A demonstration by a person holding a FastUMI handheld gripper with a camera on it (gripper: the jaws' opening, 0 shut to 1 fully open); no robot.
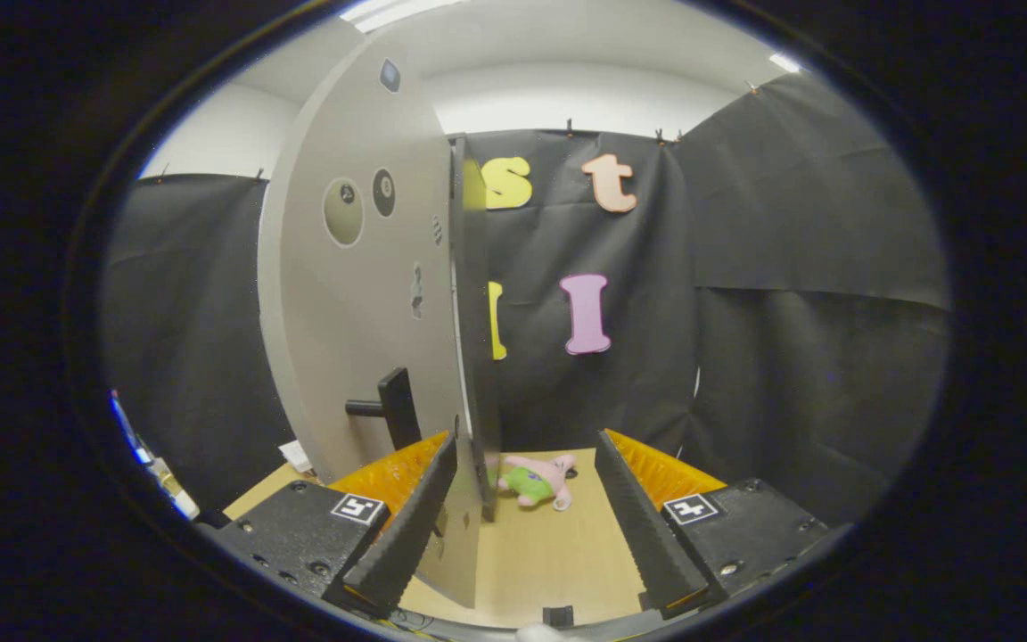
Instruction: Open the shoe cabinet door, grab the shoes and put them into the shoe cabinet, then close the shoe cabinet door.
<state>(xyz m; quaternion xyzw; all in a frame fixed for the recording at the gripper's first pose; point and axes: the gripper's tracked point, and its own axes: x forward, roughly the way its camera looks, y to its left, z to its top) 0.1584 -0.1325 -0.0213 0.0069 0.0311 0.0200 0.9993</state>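
With the tool point(527, 522) open and gripping nothing, the cabinet door point(362, 339) stands ajar in the left centre of the frame, its edge between the fingers, so swing it wider by its dark handle point(393, 408), pushing steadily.

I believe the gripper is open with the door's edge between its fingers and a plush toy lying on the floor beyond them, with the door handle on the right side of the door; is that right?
Not quite: the gripper view shows the handle on the left side of the door. The rest stands: the gripper is open, the door's edge is between its fingers, and the plush toy lies on the floor beyond them.
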